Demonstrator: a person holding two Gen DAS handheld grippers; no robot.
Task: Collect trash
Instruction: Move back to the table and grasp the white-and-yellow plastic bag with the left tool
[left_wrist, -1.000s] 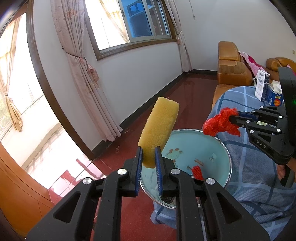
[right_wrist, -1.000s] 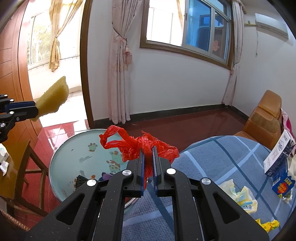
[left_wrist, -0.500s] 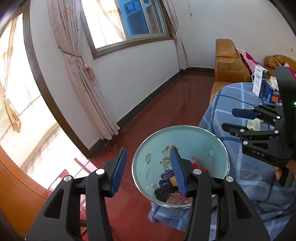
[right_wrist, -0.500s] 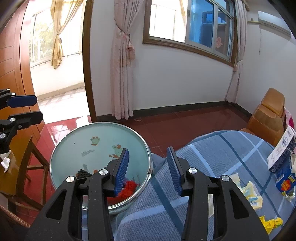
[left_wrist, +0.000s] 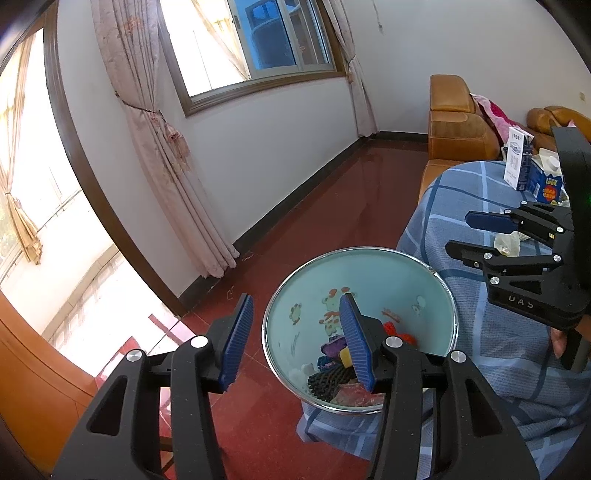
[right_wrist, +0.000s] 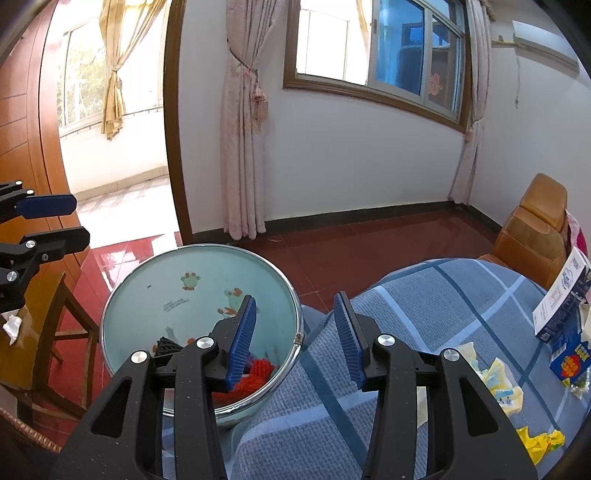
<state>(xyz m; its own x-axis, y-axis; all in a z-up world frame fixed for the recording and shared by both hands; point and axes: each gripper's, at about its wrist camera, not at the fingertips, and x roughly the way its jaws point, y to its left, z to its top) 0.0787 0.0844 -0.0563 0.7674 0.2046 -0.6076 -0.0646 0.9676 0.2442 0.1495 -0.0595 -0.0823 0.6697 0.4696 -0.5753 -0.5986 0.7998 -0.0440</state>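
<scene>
A round pale-blue bin (left_wrist: 369, 273) with a metal rim stands on the floor beside the table; it also shows in the right wrist view (right_wrist: 177, 280). Inside lie a red net bag (left_wrist: 397, 330), a yellow sponge piece (left_wrist: 345, 357), a black net (left_wrist: 328, 380) and other scraps. My left gripper (left_wrist: 297, 341) is open and empty above the bin's near rim. My right gripper (right_wrist: 293, 339) is open and empty over the bin's edge and the table edge. Crumpled yellow wrappers (right_wrist: 504, 384) and a yellow scrap (right_wrist: 539, 441) lie on the blue checked tablecloth (right_wrist: 424, 302).
A white and blue carton (right_wrist: 565, 299) and a blue snack box (right_wrist: 570, 360) stand at the table's right. A tan sofa (left_wrist: 458, 125) is behind the table. A wooden chair (right_wrist: 55, 332) with a tissue is left of the bin. Red tiled floor lies around.
My left gripper opened and let the yellow sponge drop into the bin. My right gripper opened and let the red net bag drop into the bin. Both now hang empty.
</scene>
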